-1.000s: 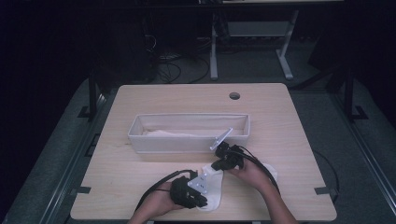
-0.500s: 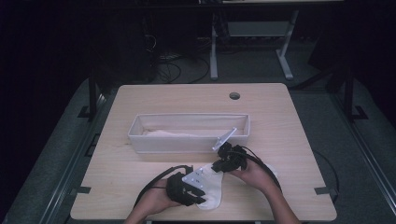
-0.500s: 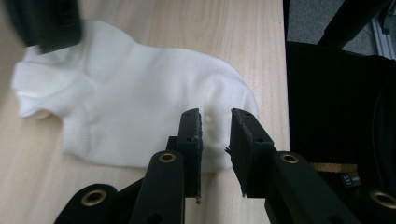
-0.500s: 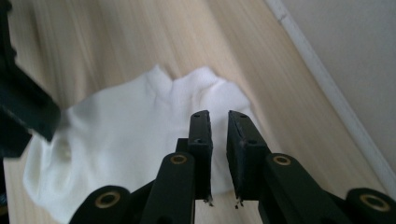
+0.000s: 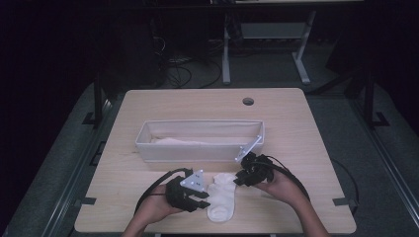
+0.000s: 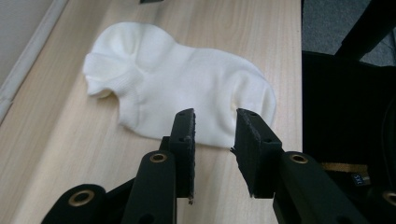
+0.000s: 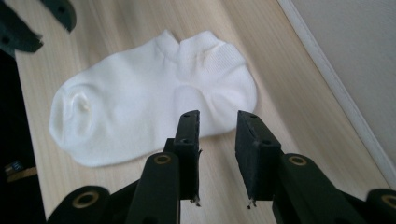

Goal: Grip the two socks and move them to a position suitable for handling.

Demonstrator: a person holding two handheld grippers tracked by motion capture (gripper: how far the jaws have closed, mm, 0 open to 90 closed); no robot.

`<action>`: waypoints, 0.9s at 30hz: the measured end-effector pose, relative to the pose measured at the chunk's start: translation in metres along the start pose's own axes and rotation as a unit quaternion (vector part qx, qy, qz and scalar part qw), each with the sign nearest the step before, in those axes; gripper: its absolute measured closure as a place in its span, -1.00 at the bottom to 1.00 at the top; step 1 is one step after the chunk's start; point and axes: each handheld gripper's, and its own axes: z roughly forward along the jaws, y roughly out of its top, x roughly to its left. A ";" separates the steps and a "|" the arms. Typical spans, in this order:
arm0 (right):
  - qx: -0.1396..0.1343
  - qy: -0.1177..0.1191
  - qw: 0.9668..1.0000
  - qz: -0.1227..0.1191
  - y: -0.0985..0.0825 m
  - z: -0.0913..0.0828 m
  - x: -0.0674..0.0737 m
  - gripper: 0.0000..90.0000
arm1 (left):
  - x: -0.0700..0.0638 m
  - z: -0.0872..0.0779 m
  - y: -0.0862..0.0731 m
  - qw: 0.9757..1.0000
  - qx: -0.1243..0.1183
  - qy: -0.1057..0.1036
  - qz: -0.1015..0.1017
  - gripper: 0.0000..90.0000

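In the high view, your left gripper (image 5: pixel 201 201) and right gripper (image 5: pixel 239 177) flank a white sock (image 5: pixel 220 196) lying flat on the surface (image 5: pixel 296 148), just in front of the white bin (image 5: pixel 197 148), so binning remains. In the left gripper view, your jaws have just been opening, stand narrowly parted and hold nothing; the sock (image 6: pixel 182 95) lies released, smooth and folded double. In the right gripper view, likewise: jaws just opened, empty, sock (image 7: pixel 149 100) beyond them.
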 end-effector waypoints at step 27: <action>-0.002 -0.023 1.000 0.014 -0.030 -0.049 -0.004 0.26 | 0.009 -0.023 -0.014 0.999 -0.018 0.030 -0.029 0.41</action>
